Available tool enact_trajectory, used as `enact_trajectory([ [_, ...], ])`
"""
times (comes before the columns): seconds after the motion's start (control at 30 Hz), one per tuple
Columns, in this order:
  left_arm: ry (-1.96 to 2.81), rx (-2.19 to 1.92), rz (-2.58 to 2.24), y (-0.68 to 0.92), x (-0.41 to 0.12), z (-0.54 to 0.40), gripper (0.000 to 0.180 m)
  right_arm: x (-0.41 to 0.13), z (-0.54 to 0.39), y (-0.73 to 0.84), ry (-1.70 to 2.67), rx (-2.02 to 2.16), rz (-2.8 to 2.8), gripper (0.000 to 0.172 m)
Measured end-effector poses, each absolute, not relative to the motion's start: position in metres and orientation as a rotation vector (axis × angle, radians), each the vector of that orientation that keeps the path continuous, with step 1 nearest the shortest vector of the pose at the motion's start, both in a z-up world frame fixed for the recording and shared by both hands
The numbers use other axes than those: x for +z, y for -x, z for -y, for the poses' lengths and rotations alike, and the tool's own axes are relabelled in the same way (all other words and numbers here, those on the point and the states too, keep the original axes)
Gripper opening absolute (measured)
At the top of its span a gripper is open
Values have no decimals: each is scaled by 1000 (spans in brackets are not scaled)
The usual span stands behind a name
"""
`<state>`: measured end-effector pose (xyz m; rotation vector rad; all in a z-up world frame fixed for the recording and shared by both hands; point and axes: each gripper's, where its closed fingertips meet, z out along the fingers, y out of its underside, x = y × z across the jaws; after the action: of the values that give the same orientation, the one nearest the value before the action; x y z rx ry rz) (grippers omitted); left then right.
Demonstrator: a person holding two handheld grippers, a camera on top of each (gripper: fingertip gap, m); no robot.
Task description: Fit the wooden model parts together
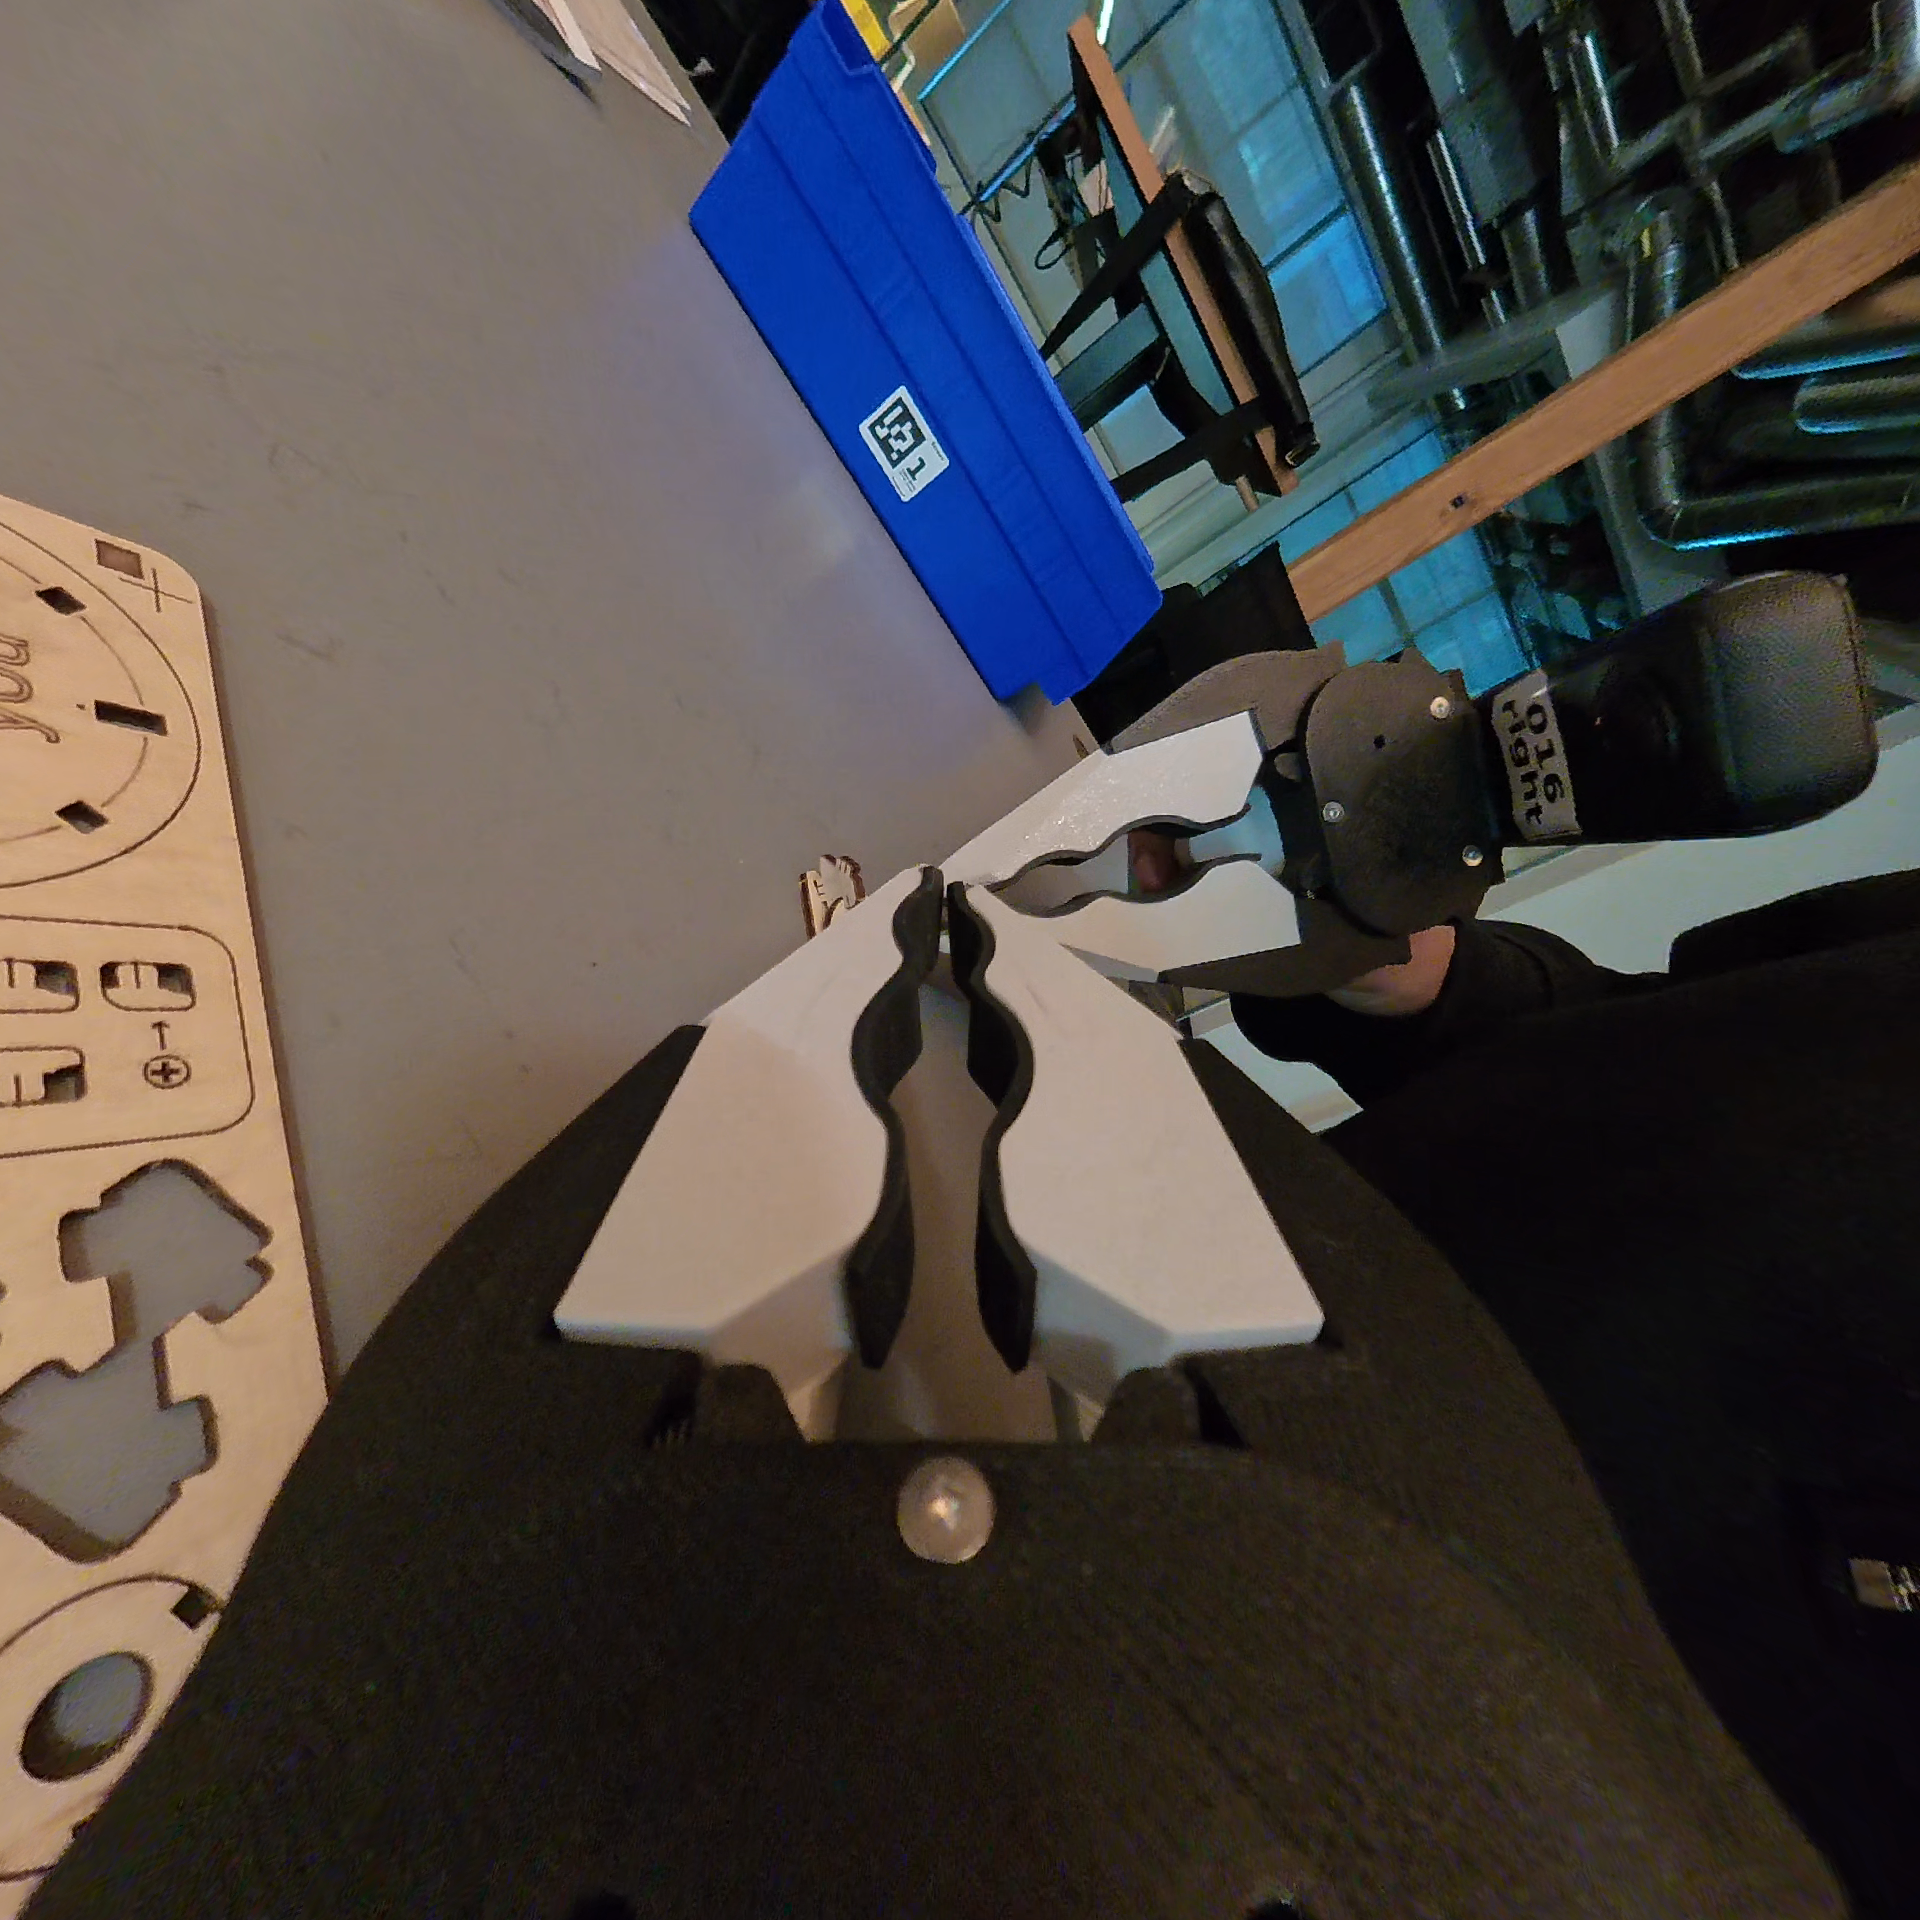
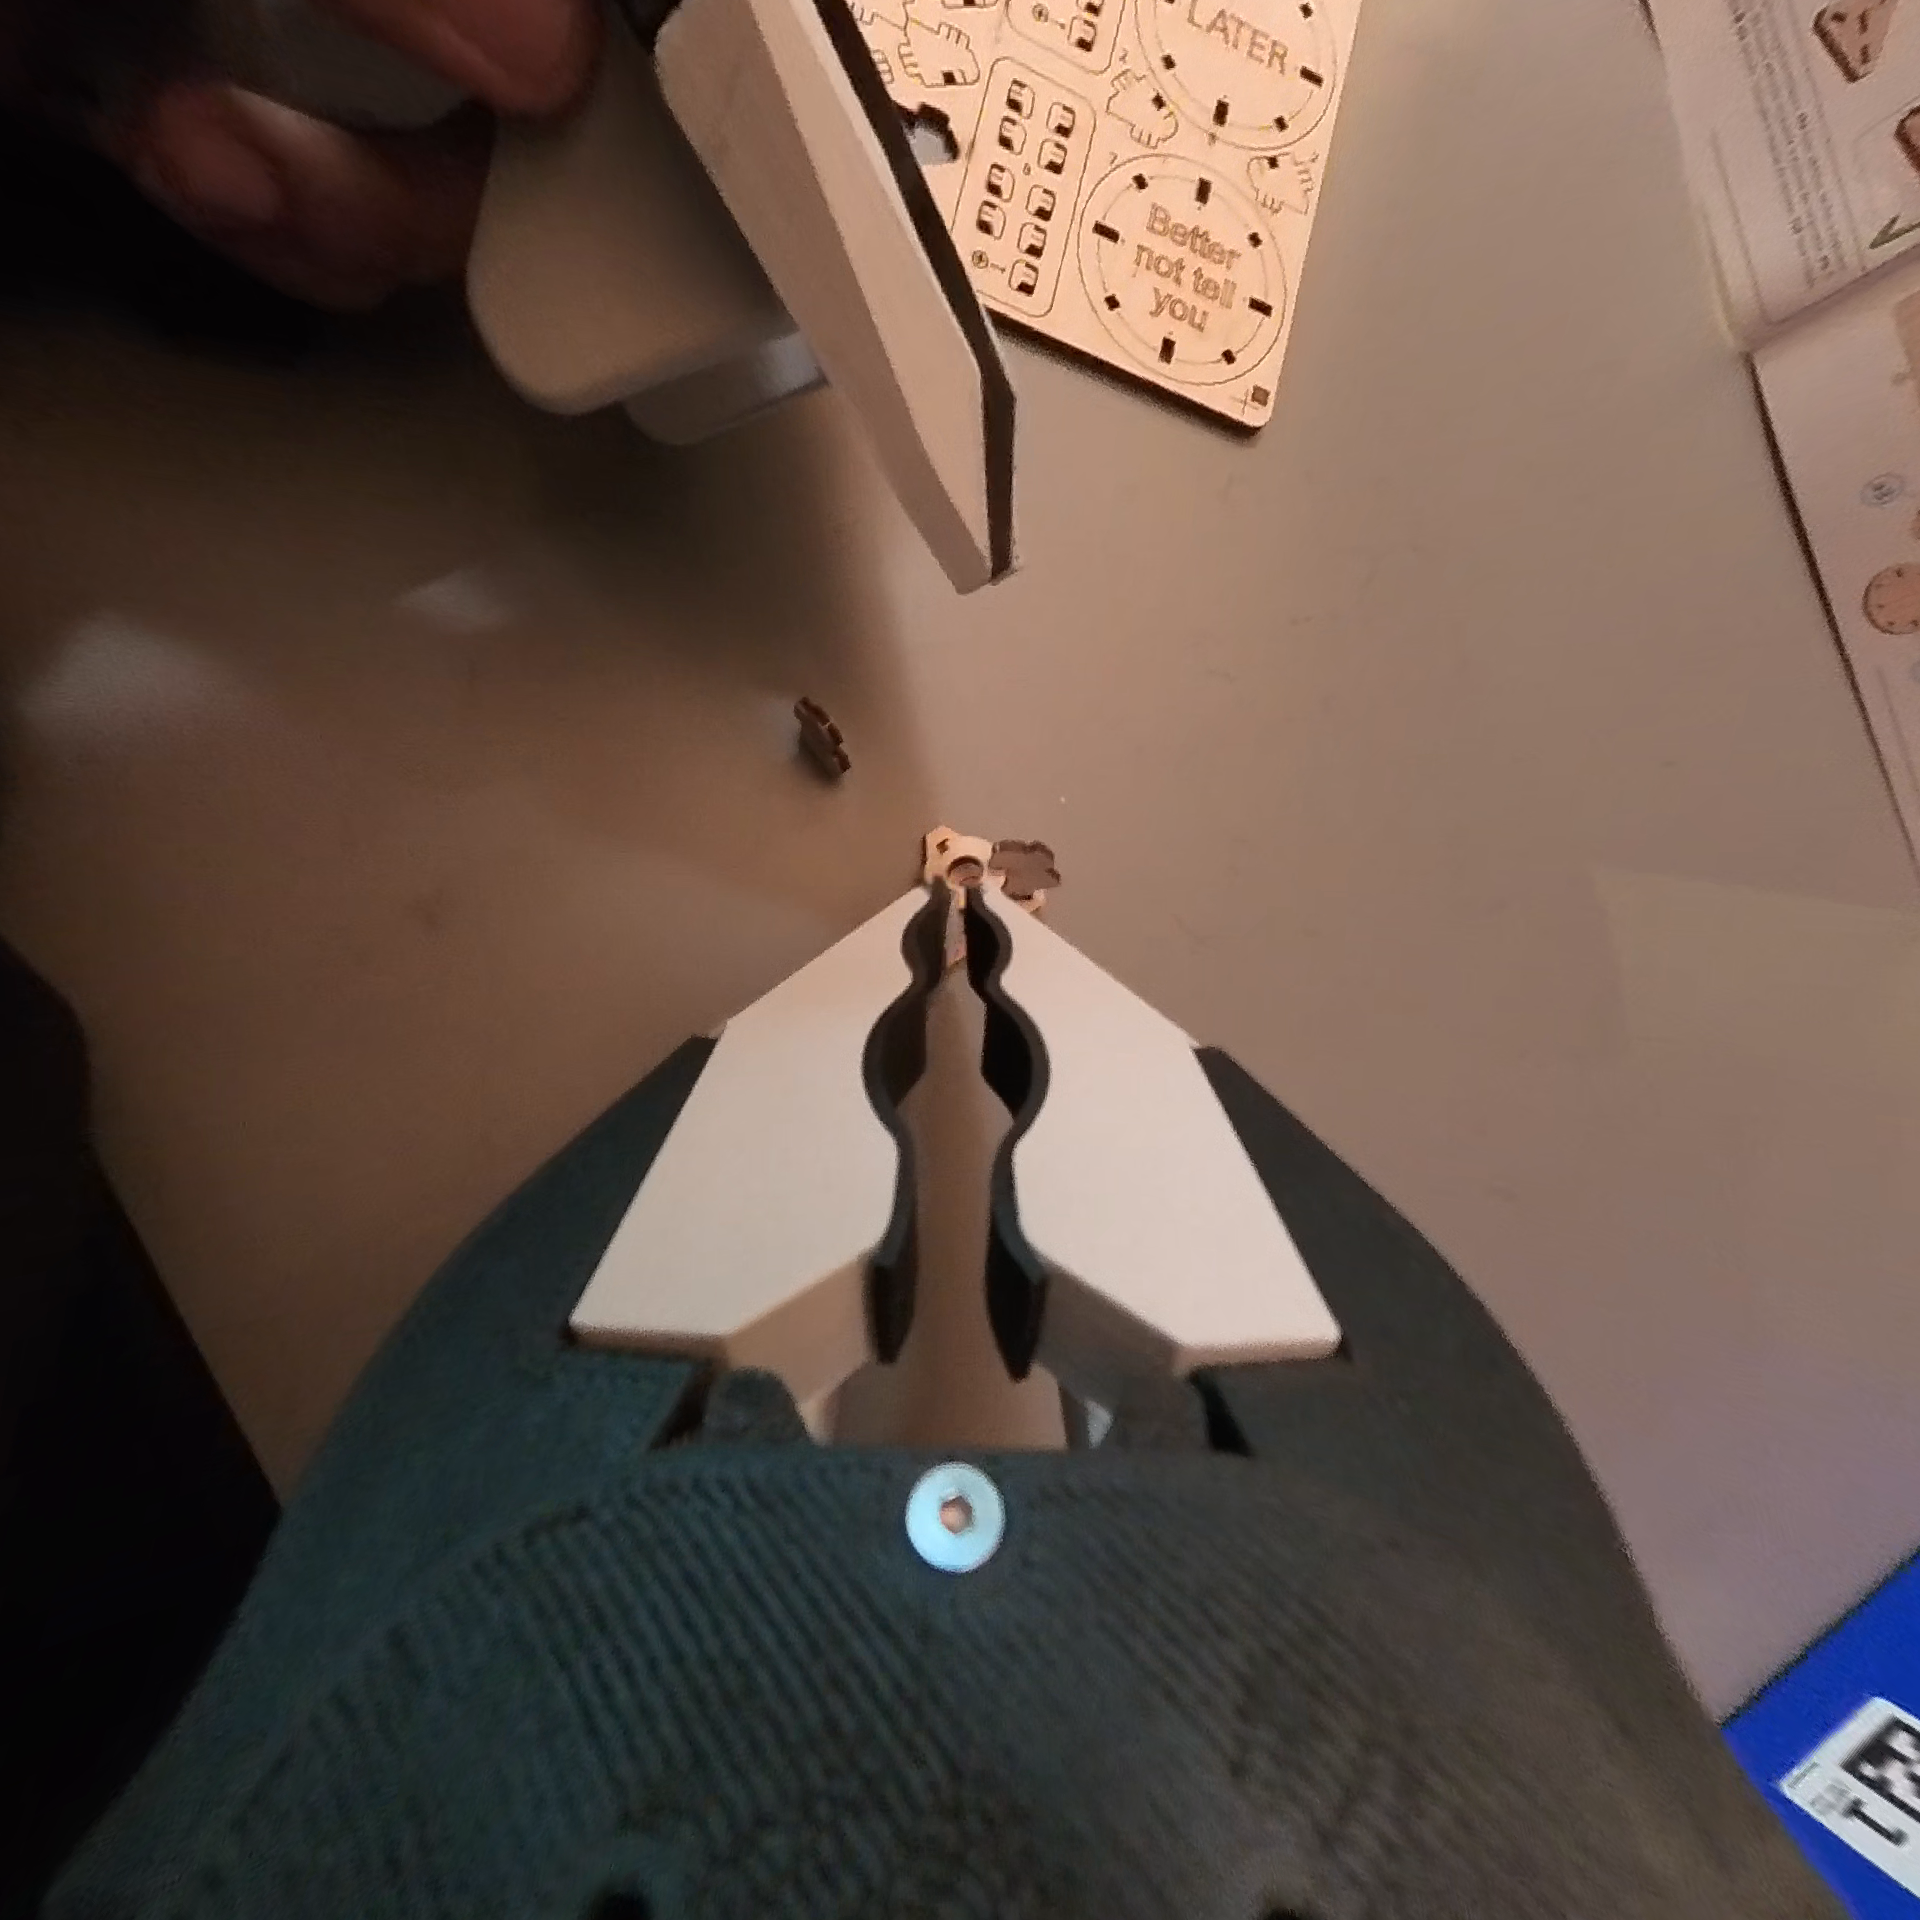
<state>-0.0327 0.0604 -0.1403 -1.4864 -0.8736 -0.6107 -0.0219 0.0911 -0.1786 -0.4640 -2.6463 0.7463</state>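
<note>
right jaws pinched on a small wooden piece, left jaws shut and lifted

the right gripper (image 2: 957, 902) has its jaws drawn narrow, and a sliver of pale wood shows between the black pads (image 2: 914, 940) at the very tip. that sliver looks to be part of the small light wooden piece (image 2: 954, 854) with a round hole, which sits just past the tips, low over the grey worktop (image 2: 1351, 779). the pinch at the extreme tip suits so thin and small a part. a darker wooden piece (image 2: 1027, 864) lies touching or just beside the light one, on its right; whether the two are joined cannot be told. another dark wooden bit (image 2: 821, 736) lies apart, further out on the worktop.

the left gripper (image 1: 943, 894) has its jaws closed tip to tip, with no object to be seen between them. in the right wrist view it hangs above the worktop, well clear of the pieces, a hand (image 2: 312, 156) around its body, as if kept out of the way.

further out lies the wooden puzzle sheet (image 2: 1226, 343), laser-cut with discs and small shapes, several cut-outs already empty, which suggests the loose pieces came from it. printed instruction pages (image 2: 1829, 520) lie at the worktop's edge for reference, and a blue plastic bin (image 1: 914, 395) stands at the far side.
</note>
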Motion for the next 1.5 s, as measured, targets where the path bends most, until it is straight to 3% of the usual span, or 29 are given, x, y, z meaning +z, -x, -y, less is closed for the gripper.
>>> enact_trajectory([
  [0.7, 1499, -608, 883, 34, -143, -61, 0, -185, -95, 25, 487, 746, 2641, 2],
  [1.0, 1496, -610, 883, 34, -142, -61, 0, -162, -96, 29, 818, 1398, 2556, 0],
  [1.17, 1497, -609, 889, 34, -143, -61, 0, -165, -104, 33, 933, 1549, 2602, 0],
  [1.5, 1492, -610, 892, 35, -143, -61, 0, -182, -98, 27, 931, 1440, 2646, 0],
])
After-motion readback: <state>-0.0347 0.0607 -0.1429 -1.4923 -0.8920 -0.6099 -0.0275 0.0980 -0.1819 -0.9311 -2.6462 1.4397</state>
